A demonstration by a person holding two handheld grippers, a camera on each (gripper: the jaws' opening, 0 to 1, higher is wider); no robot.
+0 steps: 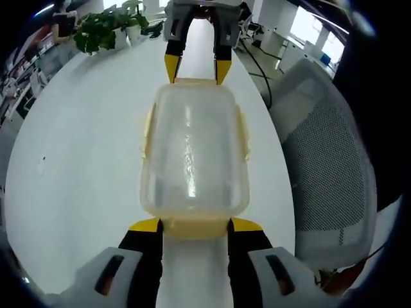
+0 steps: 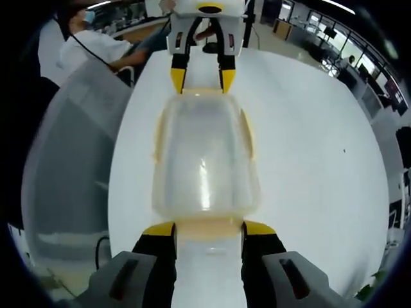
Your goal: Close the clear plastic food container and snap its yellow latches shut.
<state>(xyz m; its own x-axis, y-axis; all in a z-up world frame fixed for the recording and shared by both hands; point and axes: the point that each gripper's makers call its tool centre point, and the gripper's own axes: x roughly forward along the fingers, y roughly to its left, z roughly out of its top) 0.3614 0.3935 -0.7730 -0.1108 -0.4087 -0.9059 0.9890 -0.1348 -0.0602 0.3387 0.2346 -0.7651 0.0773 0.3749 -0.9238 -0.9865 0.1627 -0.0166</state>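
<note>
Bracketing the lidded container point(image 1: 194, 154) from opposite ends, left gripper point(image 1: 194, 226) and right gripper point(image 2: 209, 230) sit spread, unclenched, poised at its end latches mid-table point(image 1: 77, 167).

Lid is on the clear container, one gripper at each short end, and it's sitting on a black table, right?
Not quite: the table is white, not black, as the left gripper view shows. The rest holds: the lid is on the clear container, with the left gripper at one short end and the right gripper at the other.
</note>
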